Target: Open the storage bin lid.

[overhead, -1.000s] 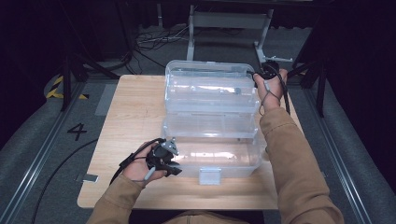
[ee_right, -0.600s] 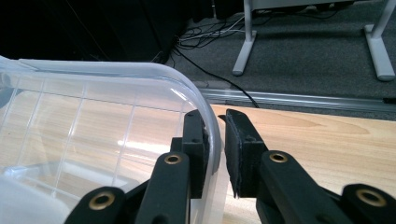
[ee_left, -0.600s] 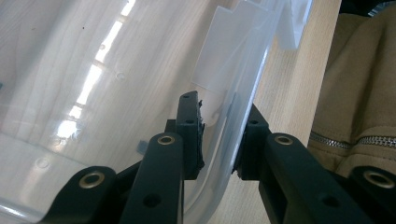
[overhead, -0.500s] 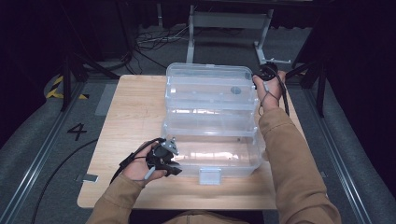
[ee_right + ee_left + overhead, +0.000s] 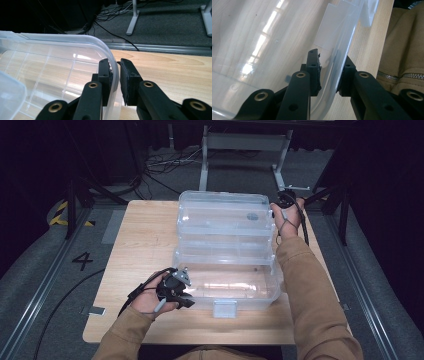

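1. The clear plastic box [image 5: 227, 282] sits on the near half of the wooden surface [image 5: 145, 240], its latch tab [image 5: 224, 308] facing the person. Behind the box, and tilted up against its far edge, lies the clear lid [image 5: 225, 217]; the two overlap in the middle, so the lid looks only partly off or partly on.

2. The left hand-held gripper [image 5: 175, 290] is at the box's near left corner. In the left gripper view its jaws straddle the box wall [image 5: 337, 57], one pad inside and one outside, clamped on the rim.

3. The right hand-held gripper [image 5: 286, 202] is at the far right corner of the lid, well beyond the box. In the right gripper view its jaws pinch the lid's rounded rim [image 5: 113, 67], nearly together with the plastic between them.

4. Judged from this, the work in hand is moving the lid relative to the box while the left holds the box steady. Both grasps are made; what is left is carrying the lid to its place, either down flat over the box or clear of it.

5. A small dark spot [image 5: 252, 216] shows through the lid near its right end; it may be a mark or a small object, too blurred to tell.

6. Beyond the surface lie grey floor, cables [image 5: 160, 162] and a metal stand [image 5: 245, 142].
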`<state>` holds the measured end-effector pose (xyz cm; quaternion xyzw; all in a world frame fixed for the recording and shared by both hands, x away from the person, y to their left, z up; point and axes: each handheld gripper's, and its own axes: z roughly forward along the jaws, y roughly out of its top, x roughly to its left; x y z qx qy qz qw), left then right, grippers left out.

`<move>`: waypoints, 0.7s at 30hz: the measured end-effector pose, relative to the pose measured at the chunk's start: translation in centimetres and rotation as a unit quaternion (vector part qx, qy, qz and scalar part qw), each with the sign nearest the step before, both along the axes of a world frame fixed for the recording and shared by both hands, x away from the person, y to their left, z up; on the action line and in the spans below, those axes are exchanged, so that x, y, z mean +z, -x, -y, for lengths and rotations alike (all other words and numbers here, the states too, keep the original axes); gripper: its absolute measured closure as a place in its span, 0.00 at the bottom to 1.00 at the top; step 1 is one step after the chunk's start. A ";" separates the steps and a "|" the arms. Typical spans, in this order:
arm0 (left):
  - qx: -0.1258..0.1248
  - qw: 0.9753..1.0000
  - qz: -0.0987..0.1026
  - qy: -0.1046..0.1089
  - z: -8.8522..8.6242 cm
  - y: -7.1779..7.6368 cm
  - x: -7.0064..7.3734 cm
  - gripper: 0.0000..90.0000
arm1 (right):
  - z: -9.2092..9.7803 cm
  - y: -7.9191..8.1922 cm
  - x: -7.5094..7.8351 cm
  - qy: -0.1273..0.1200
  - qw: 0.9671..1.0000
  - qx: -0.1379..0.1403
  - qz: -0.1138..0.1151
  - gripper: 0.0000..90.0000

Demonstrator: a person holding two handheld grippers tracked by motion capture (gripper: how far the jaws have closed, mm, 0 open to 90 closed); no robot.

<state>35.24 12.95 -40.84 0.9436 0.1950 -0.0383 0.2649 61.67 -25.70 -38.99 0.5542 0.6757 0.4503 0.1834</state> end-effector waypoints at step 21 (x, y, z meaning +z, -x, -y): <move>-0.001 1.000 0.000 0.003 -0.1 0.0 0.0 0.84 | 0.1 -0.2 -1.1 -0.014 1.000 -0.010 -0.011 0.92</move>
